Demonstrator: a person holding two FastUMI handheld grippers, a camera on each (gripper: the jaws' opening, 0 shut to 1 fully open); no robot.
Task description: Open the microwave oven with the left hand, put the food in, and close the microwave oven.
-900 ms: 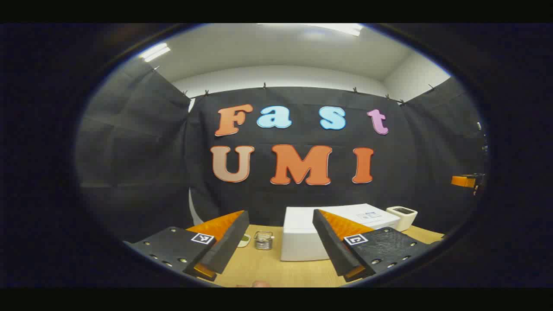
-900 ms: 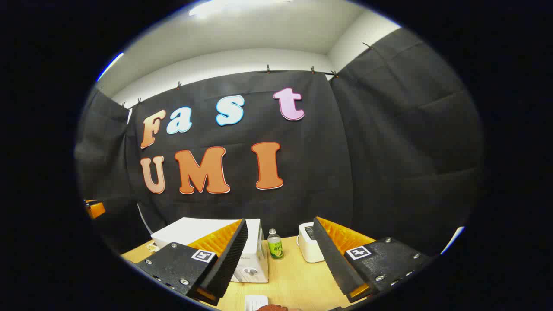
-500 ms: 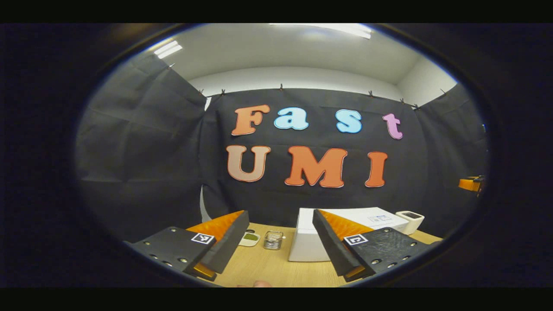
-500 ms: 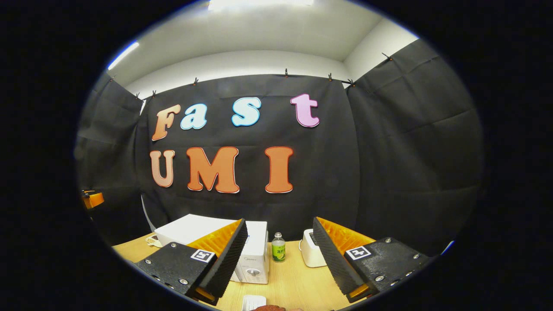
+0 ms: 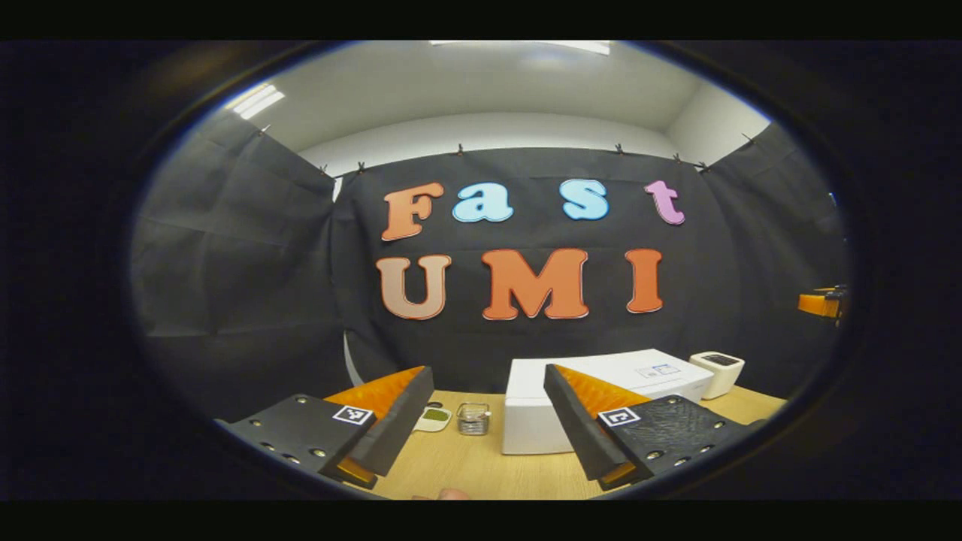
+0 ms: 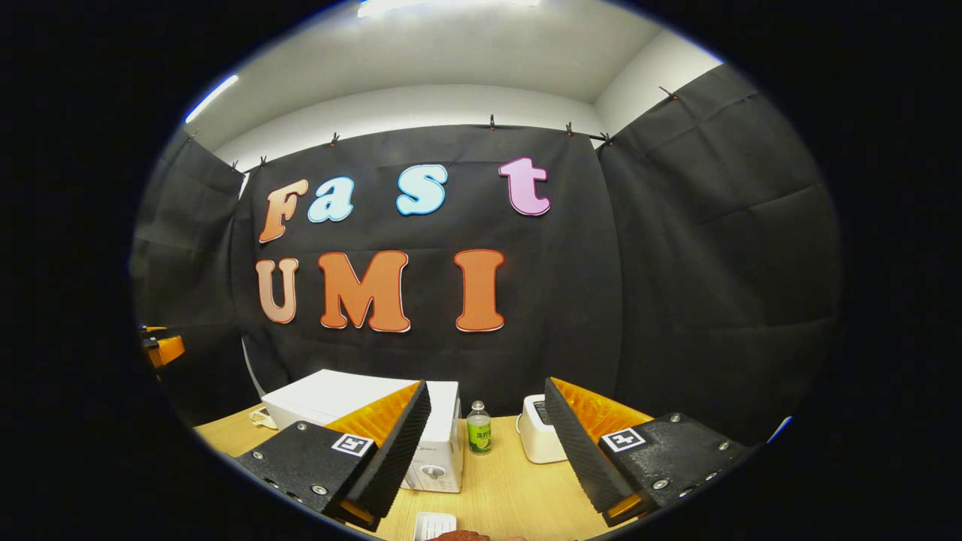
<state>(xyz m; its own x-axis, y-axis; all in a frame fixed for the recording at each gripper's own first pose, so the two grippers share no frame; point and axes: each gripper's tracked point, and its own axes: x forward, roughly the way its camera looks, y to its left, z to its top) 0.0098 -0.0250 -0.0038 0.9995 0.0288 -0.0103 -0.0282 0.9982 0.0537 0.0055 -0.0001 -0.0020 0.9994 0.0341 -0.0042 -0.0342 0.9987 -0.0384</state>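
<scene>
Nothing of the task is done yet, as far as I can judge. I hold both grippers up above the near edge of the counter [image 5: 466, 466], well back from everything on it. My left gripper [image 5: 488, 432] stands wide with nothing between its fingers, and my right gripper [image 6: 488, 443] is just as wide and just as bare.

The microwave oven [image 5: 594, 402] sits toward the far side of the counter, a white box just ahead and a little right of my left gripper. In the right gripper view I see its front corner with a round dial [image 6: 432, 472], and the door looks closed to me, though most of it is hidden behind my own finger. So opening, loading and closing are all still to do.

At the very near edge, in the right gripper view, lies a small white tray [image 6: 434, 524] with something reddish-brown [image 6: 458, 536] just beside it; I take that for the food, but too little shows to be sure.

Left of the oven stand a small clear jar [image 5: 473, 418], its contents too small to tell, and a shallow white dish [image 5: 434, 418] holding something green. Right of the oven are a green-labelled bottle [image 6: 478, 438] and a small white appliance [image 6: 539, 439].
</scene>
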